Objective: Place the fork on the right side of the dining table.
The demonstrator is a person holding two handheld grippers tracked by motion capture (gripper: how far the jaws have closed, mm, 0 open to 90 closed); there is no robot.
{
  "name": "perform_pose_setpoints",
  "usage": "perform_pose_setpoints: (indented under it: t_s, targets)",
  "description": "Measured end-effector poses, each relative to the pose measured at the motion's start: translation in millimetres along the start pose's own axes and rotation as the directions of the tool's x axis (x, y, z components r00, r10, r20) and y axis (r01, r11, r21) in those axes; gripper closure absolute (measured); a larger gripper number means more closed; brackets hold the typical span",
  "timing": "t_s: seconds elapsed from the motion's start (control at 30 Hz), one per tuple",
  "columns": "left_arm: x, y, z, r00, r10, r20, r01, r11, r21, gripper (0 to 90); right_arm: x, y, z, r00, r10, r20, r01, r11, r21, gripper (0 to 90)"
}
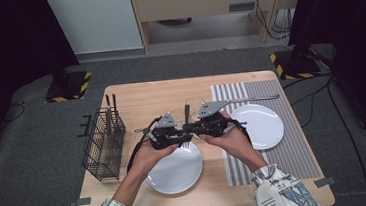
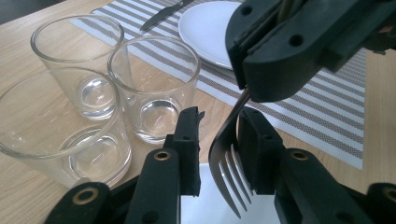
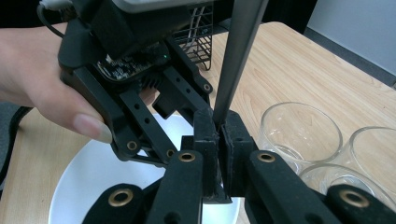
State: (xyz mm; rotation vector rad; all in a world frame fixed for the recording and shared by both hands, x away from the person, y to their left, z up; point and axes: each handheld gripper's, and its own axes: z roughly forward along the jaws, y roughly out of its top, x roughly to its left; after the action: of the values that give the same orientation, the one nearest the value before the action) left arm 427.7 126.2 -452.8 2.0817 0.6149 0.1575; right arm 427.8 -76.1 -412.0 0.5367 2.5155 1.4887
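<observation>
Scene: Two hand-held grippers meet above a white plate (image 1: 174,171) at the near edge of a wooden table (image 1: 135,94), a fork (image 2: 229,163) passing between them.

Right gripper (image 3: 218,140): Fingers pressed narrow on the fork's handle, which rises steeply out of the clamp in the right gripper view.

Left gripper (image 2: 217,140): Fingers held wide on either side of the fork's head, one just beside the tines; no grip taken.

Fork, place: Held in the air over the near plate, tines pointing down toward it in the left gripper view.

Fork, looks: Polished metal, four tines, a slim flat handle, dark with reflections.

Fork, handling: Likely light and rigid, but smooth steel can pivot or slide in a pinch. The flat of the handle, close to the neck, looks the safest place to take it; the tines offer little purchase.

Surroundings: Three clear glasses (image 2: 154,88) stand close behind the grippers, fragile and within reach of a stray swing. A wire basket (image 1: 105,142) sits at the table's left; a second plate (image 1: 261,126) and a knife (image 1: 253,98) rest on a striped mat (image 1: 296,158).
</observation>
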Motion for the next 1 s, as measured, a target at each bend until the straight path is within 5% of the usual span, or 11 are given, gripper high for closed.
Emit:
perform_pose_setpoints:
  t_s: [0.3, 0.63, 1.0]
  targets:
    - [0.2, -0.3, -4.9, 0.9999, 0.001, -0.014, -0.001, 1.0, -0.005, 86.2, -2.3, -2.7, -3.6, 0.9999, 0.015, -0.004, -0.015, 1.0, -0.007, 85.2]
    - [-5.1, 0.2, -9.0, 0.9978, 0.028, -0.06, -0.027, 0.9995, 0.019, 87.0, 1.1, -2.7, -3.0, 1.0, 0.003, 0.007, -0.003, 1.0, -0.004, 83.7]
    - [-7.6, -8.9, -10.5, 0.9958, 0.041, -0.081, -0.036, 0.9977, 0.056, 87.1, 9.8, 2.0, -6.2, 0.9953, -0.041, 0.088, 0.039, 0.999, 0.019, 61.8]
